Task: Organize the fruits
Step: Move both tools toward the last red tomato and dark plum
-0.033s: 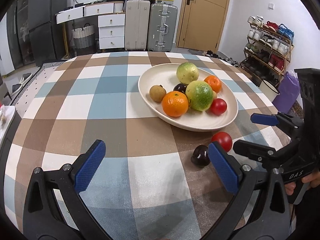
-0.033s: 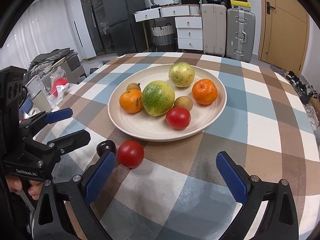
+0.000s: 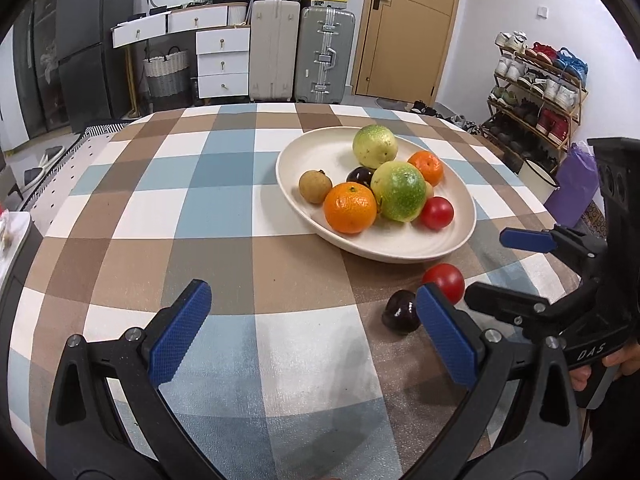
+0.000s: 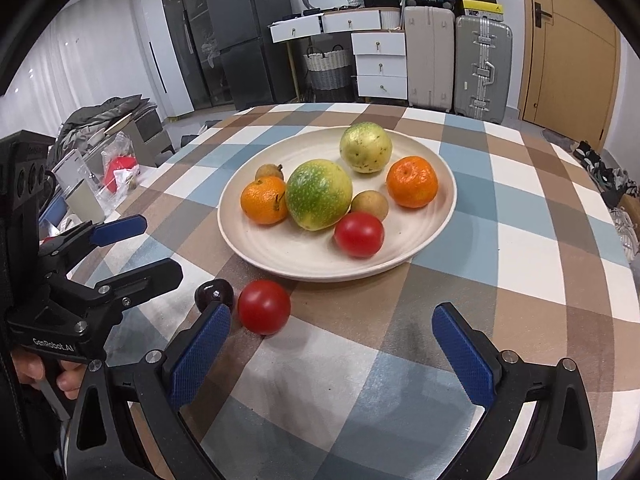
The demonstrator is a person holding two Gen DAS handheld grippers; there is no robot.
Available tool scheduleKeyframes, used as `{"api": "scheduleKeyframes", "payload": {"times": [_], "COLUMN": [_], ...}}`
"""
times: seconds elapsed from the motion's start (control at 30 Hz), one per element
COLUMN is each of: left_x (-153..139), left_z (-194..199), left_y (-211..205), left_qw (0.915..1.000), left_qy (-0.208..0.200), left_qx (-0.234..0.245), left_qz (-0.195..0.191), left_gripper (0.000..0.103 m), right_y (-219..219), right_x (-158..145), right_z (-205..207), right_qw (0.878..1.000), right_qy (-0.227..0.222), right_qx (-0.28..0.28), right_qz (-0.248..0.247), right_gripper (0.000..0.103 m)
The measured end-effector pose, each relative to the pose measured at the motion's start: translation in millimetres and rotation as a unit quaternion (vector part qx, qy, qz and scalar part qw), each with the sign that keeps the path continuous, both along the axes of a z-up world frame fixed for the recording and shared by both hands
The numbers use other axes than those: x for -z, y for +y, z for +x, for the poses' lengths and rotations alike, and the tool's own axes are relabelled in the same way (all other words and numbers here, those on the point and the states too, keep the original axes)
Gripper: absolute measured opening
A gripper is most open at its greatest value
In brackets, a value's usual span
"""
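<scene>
Checked tablecloth point(image 3: 208, 208), two suitcases point(image 3: 304, 56), white drawers point(image 3: 222, 60), shoe rack point(image 3: 536, 92)

A blue pad point(image 4: 200, 356) half-hides the dark plum point(image 4: 214, 294); on the plate point(image 3: 400, 248), another plum point(image 3: 360, 176) peeks from behind larger fruit.

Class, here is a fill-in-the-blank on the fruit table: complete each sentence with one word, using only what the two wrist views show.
1. Both the left gripper and the right gripper are ____.
2. The plate holds ____ oranges.
3. Beside the red tomato on the tablecloth lies a ____ plum.

Missing words: open; two; dark
</scene>
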State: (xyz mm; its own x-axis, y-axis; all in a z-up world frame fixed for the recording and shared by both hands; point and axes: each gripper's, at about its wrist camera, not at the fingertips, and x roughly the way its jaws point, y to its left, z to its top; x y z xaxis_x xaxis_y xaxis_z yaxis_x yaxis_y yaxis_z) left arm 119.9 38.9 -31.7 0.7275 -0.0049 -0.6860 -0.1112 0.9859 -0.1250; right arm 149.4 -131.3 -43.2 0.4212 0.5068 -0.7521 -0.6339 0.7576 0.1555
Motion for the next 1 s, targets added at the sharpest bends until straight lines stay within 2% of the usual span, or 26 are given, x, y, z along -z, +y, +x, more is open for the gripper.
{"api": "scheduleKeyframes", "payload": {"times": [0.3,0.63,1.0], "left_x": [0.8,1.5,2.7], "left_z": [1.9,3.8,4.2], "left_y": [0.9,0.6,1.0], "left_qw": [1.0000,0.9999,0.9999], "left_qy": [0.007,0.012,0.012], "left_qx": [-0.004,-0.006,-0.006], "left_qz": [-0.005,-0.005,-0.005], "left_gripper": [0.102,0.102,0.102], "right_y": [16.7,26.8,32.1], "right_x": [11.7,13.8,12.2], "right_z": [-1.0,0.2,-0.1], "right_qw": [0.999,0.999,0.999], "right_qy": [0.015,0.007,0.008], "right_qx": [-0.014,-0.011,-0.016], "right_qz": [-0.027,-0.047,-0.045], "right_gripper": [0.102,0.101,0.078]}}
